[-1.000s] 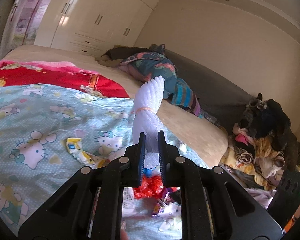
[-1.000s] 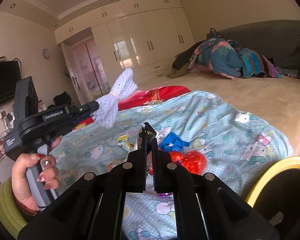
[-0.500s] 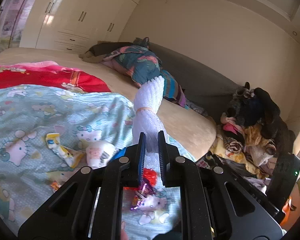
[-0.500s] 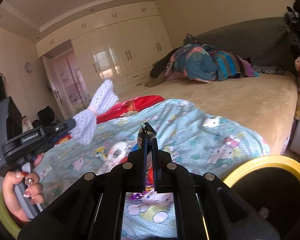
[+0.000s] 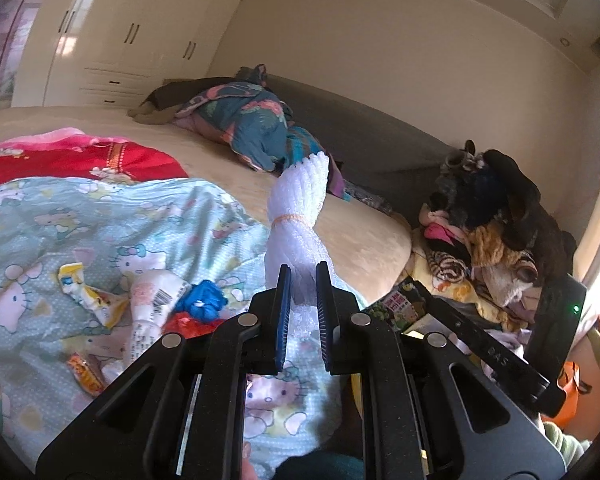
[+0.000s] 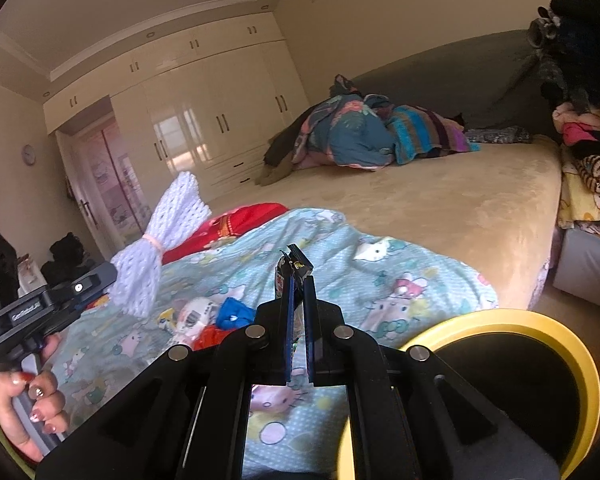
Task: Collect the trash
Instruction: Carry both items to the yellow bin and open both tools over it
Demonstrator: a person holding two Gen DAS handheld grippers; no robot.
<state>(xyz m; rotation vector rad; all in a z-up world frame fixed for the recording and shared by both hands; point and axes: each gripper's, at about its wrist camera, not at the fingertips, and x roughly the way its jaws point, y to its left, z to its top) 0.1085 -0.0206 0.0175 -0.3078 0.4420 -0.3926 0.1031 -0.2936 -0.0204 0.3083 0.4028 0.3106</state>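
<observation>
Up close, the left gripper [image 5: 300, 276] had its fingers clenched on a white foam net [image 5: 296, 216], tied at the waist with a thin band and fanning out above it; from the right wrist view the same net [image 6: 160, 240] stuck up from the gripper, which a hand [image 6: 28, 412] with painted nails gripped by the handle. The right gripper [image 6: 298, 284] had its fingers pressed tight on a small dark wrapper [image 6: 296, 264], whose end poked out above the tips. Below both lay a pale blue cartoon-cat blanket [image 5: 100, 216] on the bed [image 6: 440, 200]. More trash sat on it: a yellow wrapper [image 5: 88, 292], a crumpled white pack [image 5: 156, 300] with a barcode, a blue scrap [image 5: 202, 300] touching a red wrapper [image 5: 184, 324], and an orange one [image 5: 84, 372] nearer the camera. A yellow-rimmed bin [image 6: 500, 360] stood beside the bed, just right of the right gripper. Farther off, a bundle of bedding [image 6: 360, 132] lay by the grey headboard [image 5: 360, 136], and clothes [image 5: 492, 232] were heaped at the bed's far side.
</observation>
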